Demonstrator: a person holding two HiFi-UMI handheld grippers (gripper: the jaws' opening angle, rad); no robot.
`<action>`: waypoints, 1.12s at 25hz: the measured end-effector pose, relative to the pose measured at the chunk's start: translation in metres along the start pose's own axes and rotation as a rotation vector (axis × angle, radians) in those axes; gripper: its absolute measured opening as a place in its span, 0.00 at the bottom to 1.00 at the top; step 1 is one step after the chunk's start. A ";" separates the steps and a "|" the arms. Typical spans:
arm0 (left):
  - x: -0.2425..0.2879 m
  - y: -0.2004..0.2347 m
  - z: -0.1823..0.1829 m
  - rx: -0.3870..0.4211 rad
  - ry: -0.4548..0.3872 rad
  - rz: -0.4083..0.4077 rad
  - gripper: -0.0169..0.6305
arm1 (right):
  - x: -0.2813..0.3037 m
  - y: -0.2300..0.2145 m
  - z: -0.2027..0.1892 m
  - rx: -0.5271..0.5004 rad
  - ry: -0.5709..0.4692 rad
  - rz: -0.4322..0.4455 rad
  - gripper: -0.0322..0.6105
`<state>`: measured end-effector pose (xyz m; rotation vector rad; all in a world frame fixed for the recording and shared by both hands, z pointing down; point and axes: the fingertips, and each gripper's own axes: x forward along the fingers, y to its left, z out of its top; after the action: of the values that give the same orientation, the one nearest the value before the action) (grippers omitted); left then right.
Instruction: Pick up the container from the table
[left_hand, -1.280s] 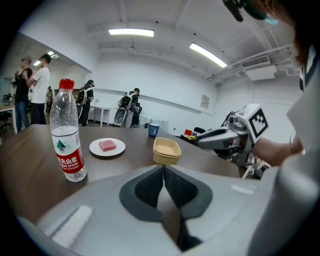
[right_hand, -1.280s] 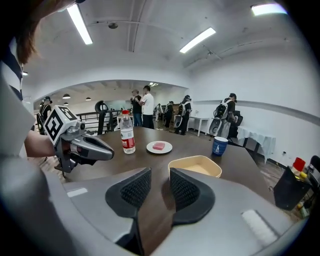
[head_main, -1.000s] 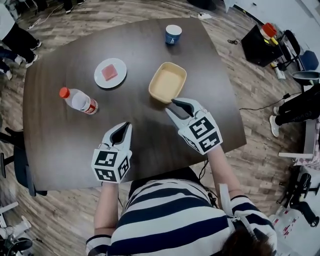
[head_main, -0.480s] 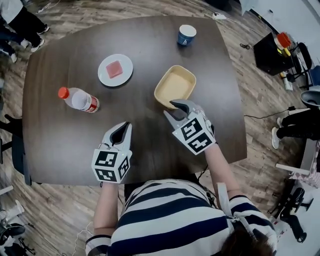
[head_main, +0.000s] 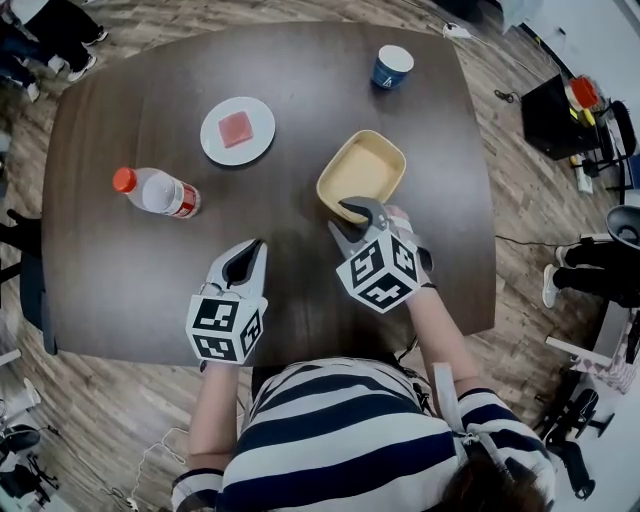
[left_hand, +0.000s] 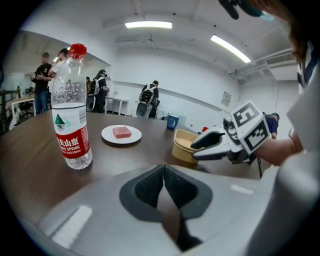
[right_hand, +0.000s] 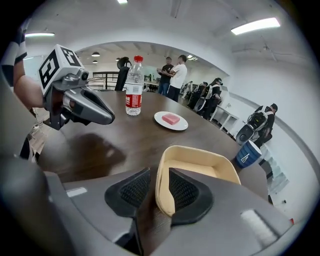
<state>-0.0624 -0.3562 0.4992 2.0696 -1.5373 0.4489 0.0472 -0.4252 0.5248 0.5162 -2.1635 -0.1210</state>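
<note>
Right tongs open wide, the container wall between the jaws, looking set for a rim pinch. Left tongs closed, empty, spare.

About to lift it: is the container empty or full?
Empty: the container shows only a bare beige floor inside, in both the head view and the right gripper view.
</note>
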 end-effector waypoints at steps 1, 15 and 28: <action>0.001 0.001 0.000 -0.003 0.000 0.003 0.03 | 0.002 0.000 0.000 -0.011 0.010 0.003 0.23; -0.001 0.016 -0.004 -0.021 -0.009 0.021 0.03 | 0.016 0.004 -0.007 -0.122 0.141 -0.012 0.13; -0.036 0.021 -0.009 -0.008 -0.050 0.036 0.03 | -0.004 0.017 0.001 -0.100 0.137 -0.064 0.09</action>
<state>-0.0930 -0.3279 0.4912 2.0645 -1.6050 0.4069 0.0427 -0.4084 0.5255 0.5209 -1.9973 -0.2210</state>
